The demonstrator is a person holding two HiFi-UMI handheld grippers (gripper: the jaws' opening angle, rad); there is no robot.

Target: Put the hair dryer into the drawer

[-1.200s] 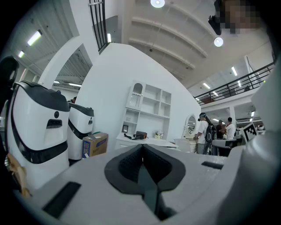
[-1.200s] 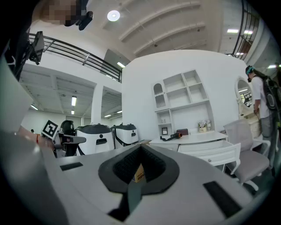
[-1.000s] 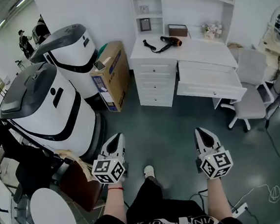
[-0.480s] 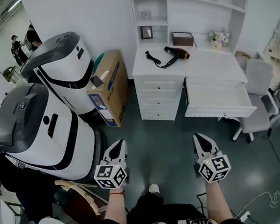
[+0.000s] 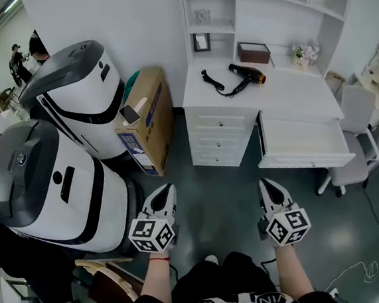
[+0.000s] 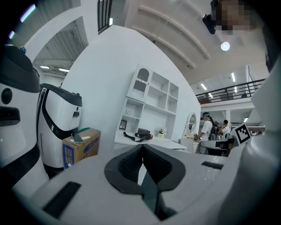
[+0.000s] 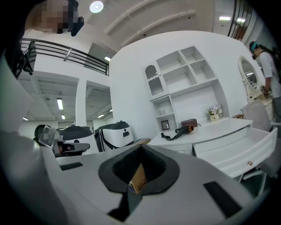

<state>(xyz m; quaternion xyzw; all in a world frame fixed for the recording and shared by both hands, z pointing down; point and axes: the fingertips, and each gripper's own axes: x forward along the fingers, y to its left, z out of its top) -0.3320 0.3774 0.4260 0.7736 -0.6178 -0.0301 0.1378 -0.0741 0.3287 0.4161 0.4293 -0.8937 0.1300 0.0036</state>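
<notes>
Left gripper: jaws together, nothing between them. Right gripper: jaws together, likewise empty. Both are held level over the dark floor, well short of the white desk and pointing toward it.

The hair dryer, black with an orange end, lies on the desk top near the back, its cord curled toward the desk's left end. The drawer under the desk's right half stands pulled open and shows white inside. 3 shut drawers fill the desk's left half.

Also on the desk, at the back: a brown box and a small pot of flowers. White shelving rises over the desk.

Left of the desk a cardboard box leans on its side with a phone on it, and beyond that stand 2 large white-and-grey machines. A pale chair sits right of the desk.

Only the head view shows the floor and my legs. Only the left gripper view shows people standing past the desk's right end. Only the right gripper view shows a railed upper level and ceiling lights.
</notes>
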